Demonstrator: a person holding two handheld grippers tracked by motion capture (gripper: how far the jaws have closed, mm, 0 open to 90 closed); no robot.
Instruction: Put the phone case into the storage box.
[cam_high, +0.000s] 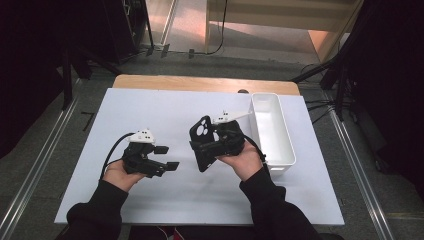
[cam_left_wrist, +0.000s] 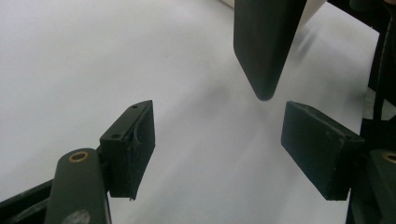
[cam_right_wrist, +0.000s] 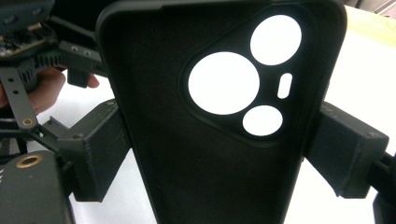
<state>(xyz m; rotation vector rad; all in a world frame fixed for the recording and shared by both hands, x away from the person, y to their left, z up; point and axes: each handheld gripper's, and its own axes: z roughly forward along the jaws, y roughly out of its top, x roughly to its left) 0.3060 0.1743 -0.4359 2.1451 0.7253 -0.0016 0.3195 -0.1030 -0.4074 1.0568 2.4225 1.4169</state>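
The right gripper (cam_high: 212, 142) is clenching a black phone case (cam_high: 201, 142), its two pads pressing on the case's long edges in the right gripper view, where the case (cam_right_wrist: 219, 154) is standing upright between the jaws with its camera cut-outs at about 1 o'clock. In the high view the case is hovering near the middle of the white table (cam_high: 150, 107), tilted, with its camera end toward 12 o'clock.

The left gripper (cam_high: 167, 157) is sitting at about 9 o'clock from the case, well apart from it, jaws released and gripping nothing. In the left gripper view the jaws are standing wide over bare table, and the case's lower corner (cam_left_wrist: 264, 46) is hanging at 1 o'clock beyond them, touching neither pad.

Nothing is lying between the two grippers.

A white rectangular bin (cam_high: 272, 127) is standing at 3 o'clock from the case, just beside the right hand (cam_high: 245, 160), along the table's right edge. It is holding nothing that I can make out.
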